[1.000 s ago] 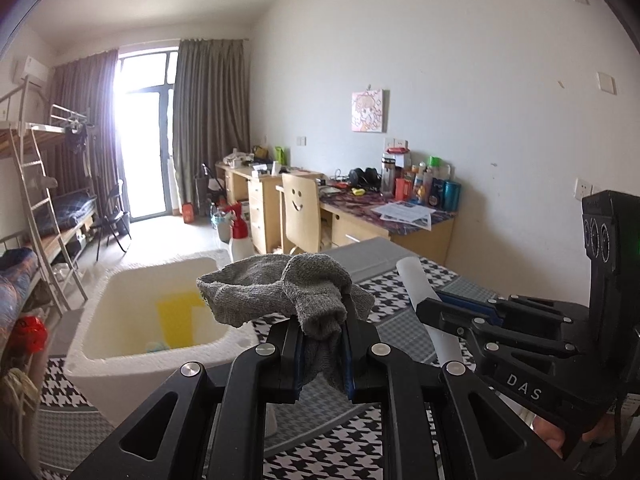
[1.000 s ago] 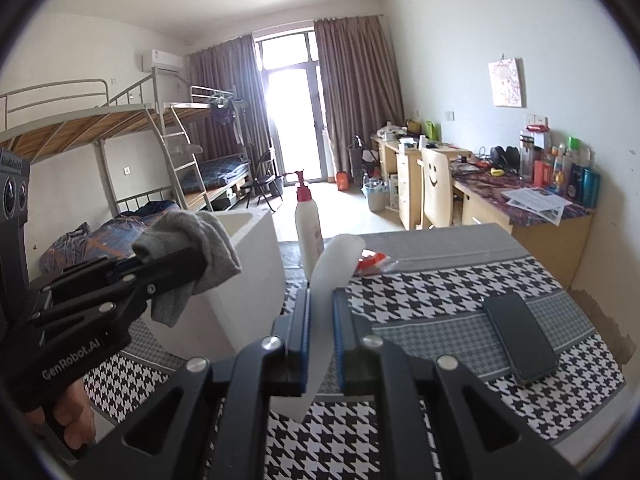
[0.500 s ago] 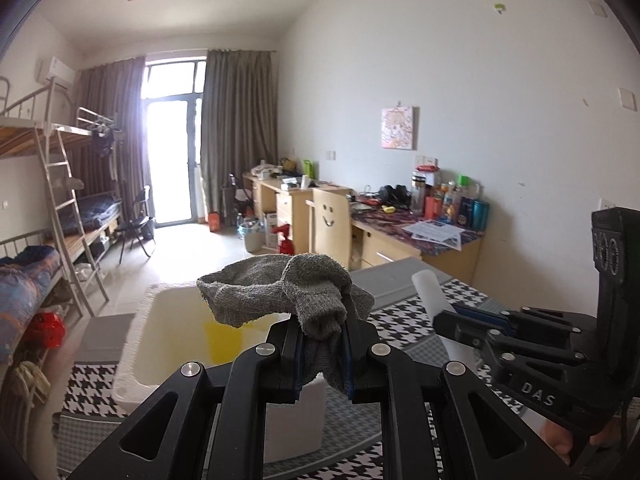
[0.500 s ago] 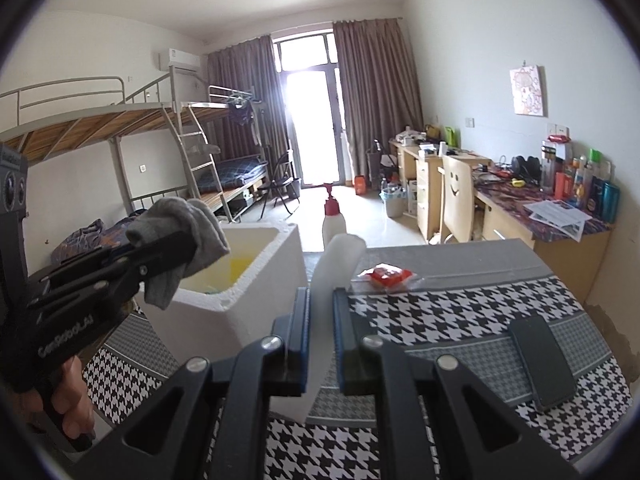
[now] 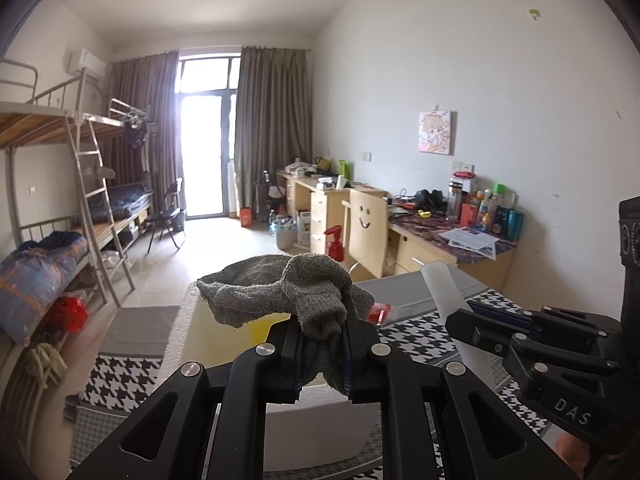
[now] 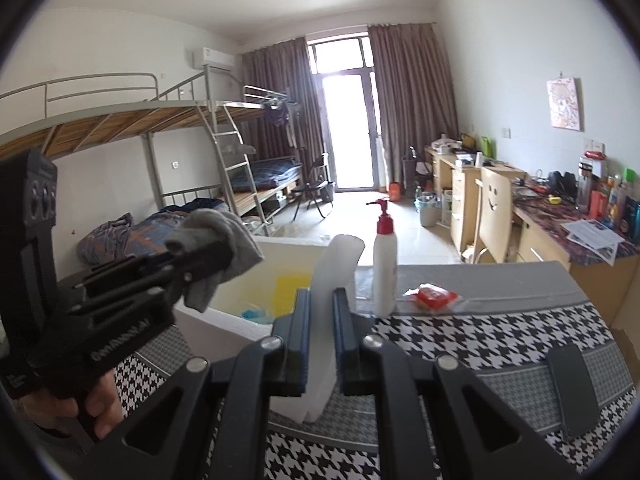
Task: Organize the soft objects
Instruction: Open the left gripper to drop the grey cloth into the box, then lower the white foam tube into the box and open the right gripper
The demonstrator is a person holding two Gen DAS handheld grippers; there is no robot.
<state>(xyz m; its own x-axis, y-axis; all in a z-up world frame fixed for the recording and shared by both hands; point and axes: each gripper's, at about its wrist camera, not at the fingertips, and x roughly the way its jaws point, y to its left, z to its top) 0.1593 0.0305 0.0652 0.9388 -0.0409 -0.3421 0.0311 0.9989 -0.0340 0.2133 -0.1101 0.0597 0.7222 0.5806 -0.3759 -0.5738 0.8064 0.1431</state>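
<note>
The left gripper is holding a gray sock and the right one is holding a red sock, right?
Not quite. The left gripper does hold the gray sock, but the right gripper holds a white foam strip, not a red sock. The right wrist view shows it between the fingers.

white walls [image 5: 460, 60] | bunk beds [image 6: 120, 120] | bright curtained balcony door [image 5: 204, 144] | wooden desks [image 5: 332, 204]

Two wrist fisheyes, each looking forward along its own fingers, tilted slightly down, toward the far window [image 5: 204, 136]. Left view sits close behind the left gripper [image 5: 322, 350]; right gripper [image 5: 460, 316] enters at its right. Right view close behind its fingers; left gripper [image 6: 200, 256] at its left. Shared: white foam box [image 6: 280, 248], houndstooth cloth [image 6: 480, 332], bunk beds [image 6: 120, 116], desks [image 5: 420, 240].
</note>
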